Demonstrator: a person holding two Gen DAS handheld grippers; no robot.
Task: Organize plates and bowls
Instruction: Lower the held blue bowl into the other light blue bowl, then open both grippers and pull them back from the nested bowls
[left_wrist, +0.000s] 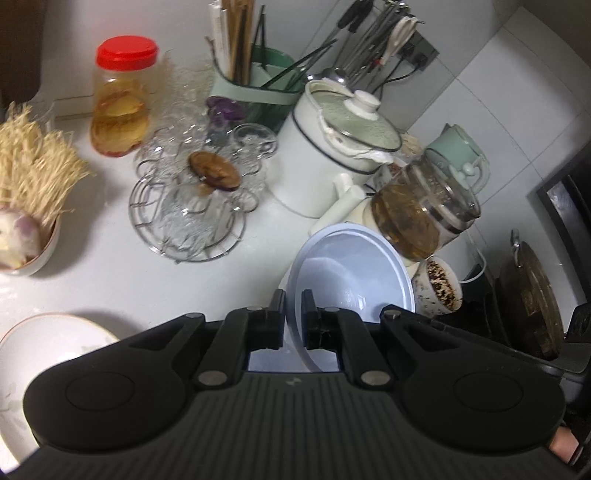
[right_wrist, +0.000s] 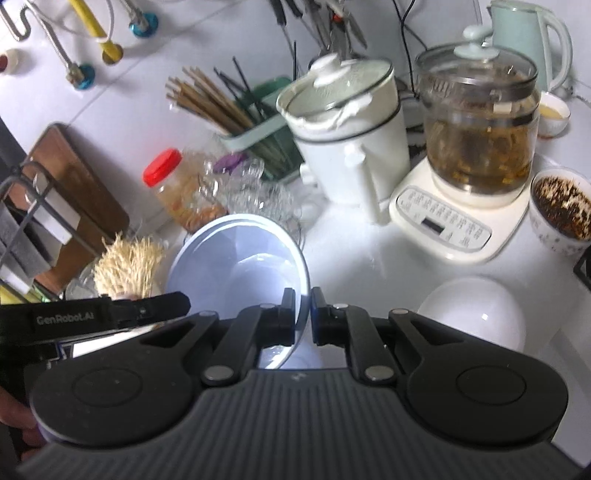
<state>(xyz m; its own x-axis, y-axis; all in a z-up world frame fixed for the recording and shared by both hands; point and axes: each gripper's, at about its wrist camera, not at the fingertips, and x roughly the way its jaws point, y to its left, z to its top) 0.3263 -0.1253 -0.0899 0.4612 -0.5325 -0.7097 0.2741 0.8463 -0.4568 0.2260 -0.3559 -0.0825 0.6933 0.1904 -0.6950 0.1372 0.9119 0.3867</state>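
A pale blue bowl (left_wrist: 351, 273) (right_wrist: 236, 266) hangs tilted above the white counter, held by its rim from two sides. My left gripper (left_wrist: 293, 310) is shut on one side of the rim, and my right gripper (right_wrist: 303, 310) is shut on the opposite side. The left gripper's black body (right_wrist: 110, 314) shows at the left of the right wrist view. A white plate (left_wrist: 48, 343) with a thin brown rim lies at the lower left. A white bowl (right_wrist: 472, 314) rests upside down at the lower right.
Behind the bowl stand a white lidded pot (left_wrist: 332, 147), a glass tea kettle (right_wrist: 476, 140) on its base, a stained cup (right_wrist: 557, 218), a wire rack of glassware (left_wrist: 192, 206), a red-lidded jar (left_wrist: 122, 96), a chopstick holder (right_wrist: 258, 129) and a bowl of enoki mushrooms (left_wrist: 26, 236).
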